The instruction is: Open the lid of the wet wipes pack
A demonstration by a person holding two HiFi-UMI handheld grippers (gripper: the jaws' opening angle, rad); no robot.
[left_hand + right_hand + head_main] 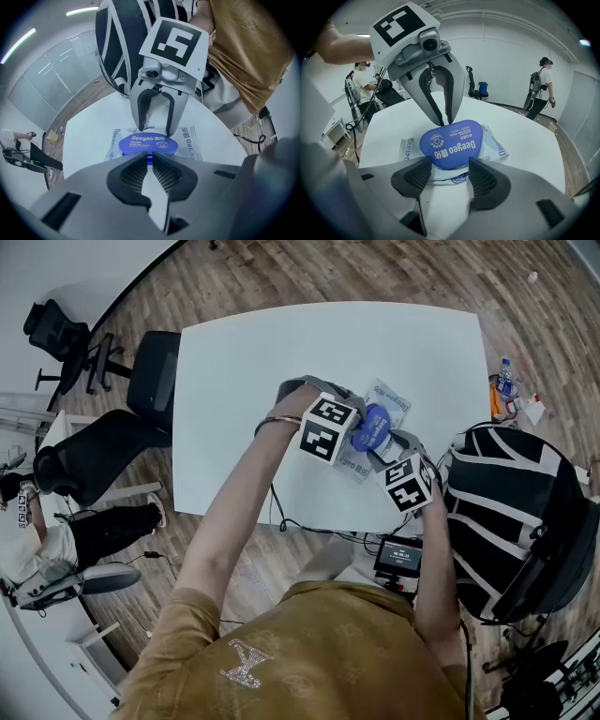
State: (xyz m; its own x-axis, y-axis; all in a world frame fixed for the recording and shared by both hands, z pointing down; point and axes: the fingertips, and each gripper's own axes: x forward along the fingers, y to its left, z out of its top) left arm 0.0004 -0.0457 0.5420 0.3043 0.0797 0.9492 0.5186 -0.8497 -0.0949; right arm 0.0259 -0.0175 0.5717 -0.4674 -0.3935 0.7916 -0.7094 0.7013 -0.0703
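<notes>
A white wet wipes pack [391, 401] lies on the white table [281, 362], near its front edge. Its blue oval lid [452, 143] is tilted up off the pack. In the right gripper view my left gripper [443, 123] comes in from the far side and is shut on the lid's far edge. In the left gripper view its jaws [150, 159] pinch the lid [148, 143] at its near rim. My right gripper [449, 176] has its pads on either side of the pack's [492, 145] near end and holds it. It shows opposite in the left gripper view [155, 129].
Black office chairs [150, 381] stand at the table's left. A black-and-white striped bag [511, 512] sits at the right, and a small screen [398, 556] hangs below the front edge. A seated person [56, 549] is at far left. Bottles [506, 381] stand on the floor at right.
</notes>
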